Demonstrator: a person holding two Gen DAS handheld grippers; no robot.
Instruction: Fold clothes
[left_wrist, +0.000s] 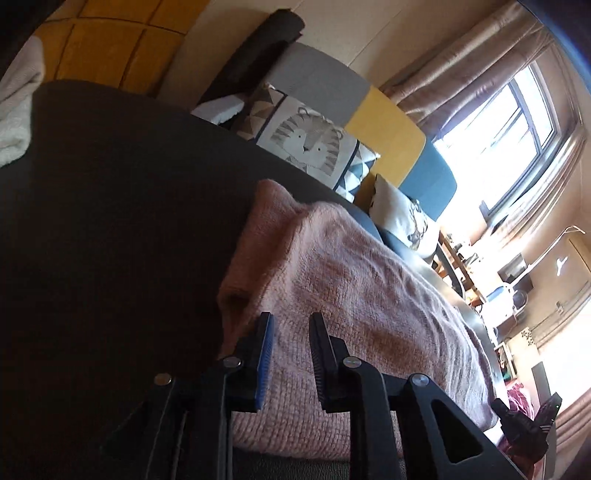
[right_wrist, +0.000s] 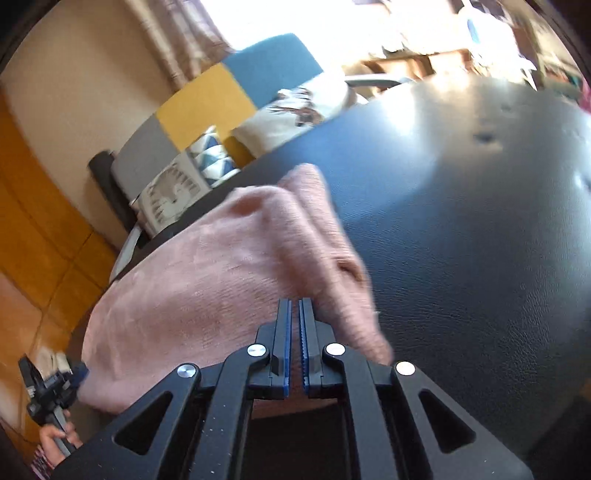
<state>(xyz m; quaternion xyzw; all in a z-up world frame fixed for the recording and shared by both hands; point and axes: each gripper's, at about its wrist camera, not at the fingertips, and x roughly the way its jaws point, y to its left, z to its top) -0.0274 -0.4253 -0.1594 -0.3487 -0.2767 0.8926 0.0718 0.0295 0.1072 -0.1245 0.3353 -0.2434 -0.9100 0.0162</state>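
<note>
A pink knit sweater (left_wrist: 351, 277) (right_wrist: 203, 277) lies spread on a dark leather-like surface (left_wrist: 110, 221) (right_wrist: 480, 258), with a folded part raised at its far end. My left gripper (left_wrist: 290, 321) points down over the sweater's near edge. Its jaws stand a little apart, and the knit under them runs on unbroken, so nothing looks pinched. In the right wrist view a hand (right_wrist: 55, 439) holds the left gripper (right_wrist: 51, 384) at the sweater's corner. My right gripper (right_wrist: 295, 301) is at the sweater's other edge, only a thin slit between its blue pads and no cloth in it. The right gripper (left_wrist: 528, 417) also shows in the left wrist view.
A sofa with grey, yellow and blue panels (left_wrist: 384, 122) runs behind the surface, carrying a tiger-print cushion (left_wrist: 306, 144) and another pale cushion (left_wrist: 399, 214). A white blanket (left_wrist: 14, 110) lies at the far left. A bright window (left_wrist: 509, 140), curtains and cluttered shelves (left_wrist: 509, 288) fill the right.
</note>
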